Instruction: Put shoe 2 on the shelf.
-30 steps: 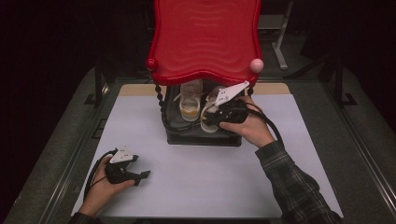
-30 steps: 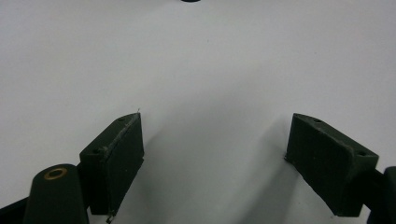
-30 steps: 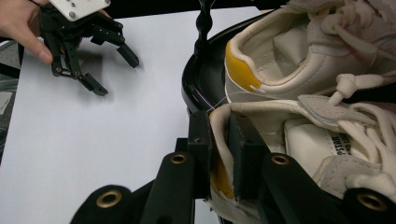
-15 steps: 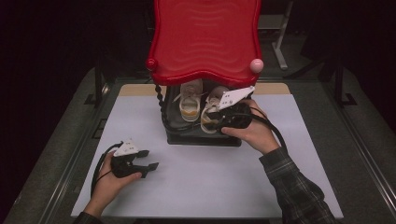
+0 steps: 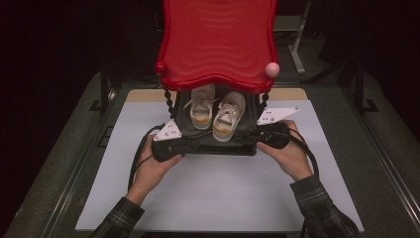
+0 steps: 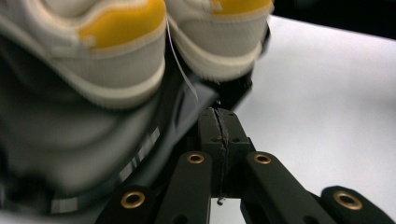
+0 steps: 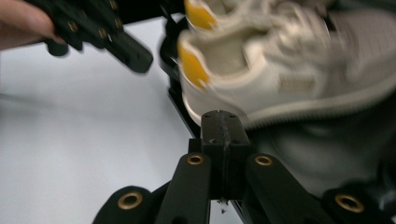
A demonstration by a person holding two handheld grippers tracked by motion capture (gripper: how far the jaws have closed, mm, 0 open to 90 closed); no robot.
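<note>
Both sets of jaws just closed, pads together, nothing between them. Left gripper (image 5: pixel 184 146) at 7 o'clock of the black shelf (image 5: pixel 218 148), right gripper (image 5: pixel 253 135) at 5 o'clock, tips at its front edge. Shoes (image 5: pixel 216 113) side by side on the shelf, under the red top (image 5: pixel 218 39). Likely risks: uneven pushing twisting the rack, tipping it, shoes sliding off, a loose lace (image 6: pixel 180 65) snagging.

Overhead light falls on the white table mat (image 5: pixel 218 188); surroundings from 9 through 12 to 3 o'clock drop to near black. Red shelf top (image 5: pixel 218 39) glossy, soft sheen. High view sharp. Both gripper views: shoes (image 6: pixel 116 51) smeared with blur, near jaws crisp, mat washed out.
</note>
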